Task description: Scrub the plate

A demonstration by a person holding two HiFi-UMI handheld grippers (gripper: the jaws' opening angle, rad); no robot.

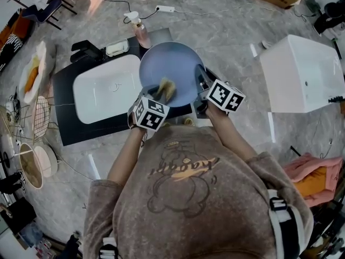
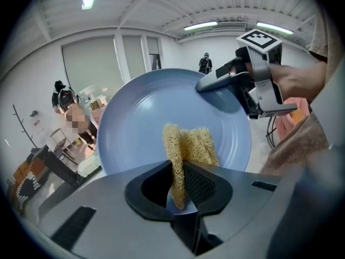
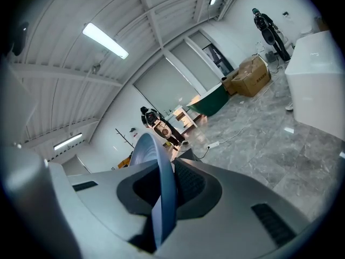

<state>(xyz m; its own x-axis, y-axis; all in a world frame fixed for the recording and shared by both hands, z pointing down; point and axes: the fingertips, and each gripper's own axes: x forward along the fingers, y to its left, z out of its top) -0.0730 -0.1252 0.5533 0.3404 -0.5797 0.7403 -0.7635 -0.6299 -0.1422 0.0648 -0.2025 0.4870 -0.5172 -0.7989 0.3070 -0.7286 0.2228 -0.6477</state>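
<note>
Left gripper (image 2: 180, 179) pinches a yellow scrub pad (image 2: 190, 144) at the blue plate (image 2: 140, 128), whose rim the right gripper (image 3: 164, 185) clamps, so scrubbing seems underway, not finished.

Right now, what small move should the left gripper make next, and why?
Probably rub the sponge in a short stroke across the blue plate: the left gripper is shut on the sponge, which seems to touch the plate's face, and the right gripper grips the rim.
</note>
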